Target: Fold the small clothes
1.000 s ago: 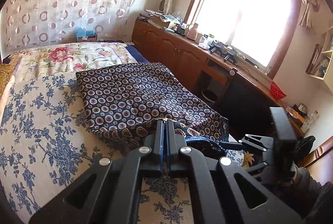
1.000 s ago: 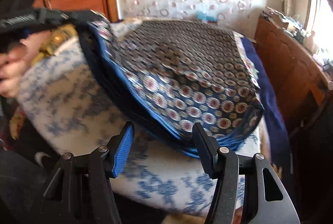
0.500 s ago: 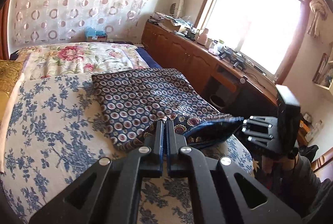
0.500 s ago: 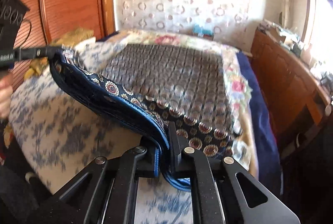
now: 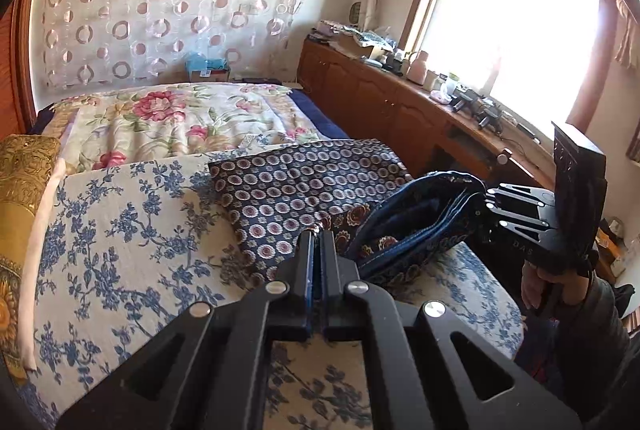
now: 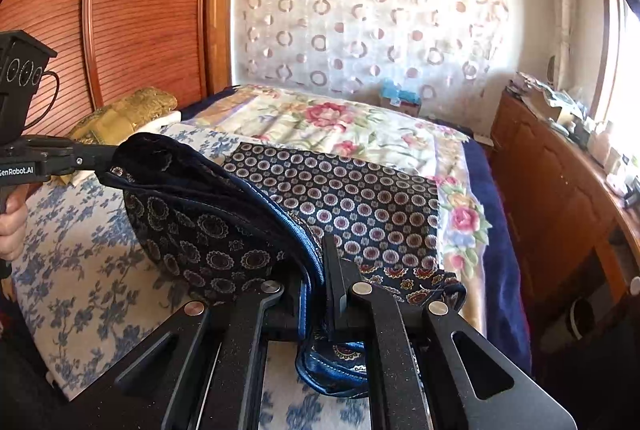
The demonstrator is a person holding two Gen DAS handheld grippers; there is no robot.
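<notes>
A navy patterned garment (image 5: 304,186) with blue trim lies on the bed, its near edge lifted. My left gripper (image 5: 318,234) is shut on one corner of that edge. My right gripper (image 6: 320,258) is shut on the other corner, where blue trim bunches between the fingers. In the left wrist view the right gripper (image 5: 480,208) holds the garment's edge at the right. In the right wrist view the left gripper (image 6: 108,162) holds it at the left. The lifted edge (image 6: 200,190) sags between the two grippers above the bedspread.
The bed has a blue floral cover (image 5: 120,230) and a pink floral quilt (image 5: 172,126) behind. A gold pillow (image 6: 124,110) lies by the wooden headboard (image 6: 140,10). A wooden counter (image 5: 420,102) with clutter runs under the window on the right.
My right gripper closed on the garment's near edge, having been open a second ago. Both grippers then drew the edge up and toward me, off the bed.
</notes>
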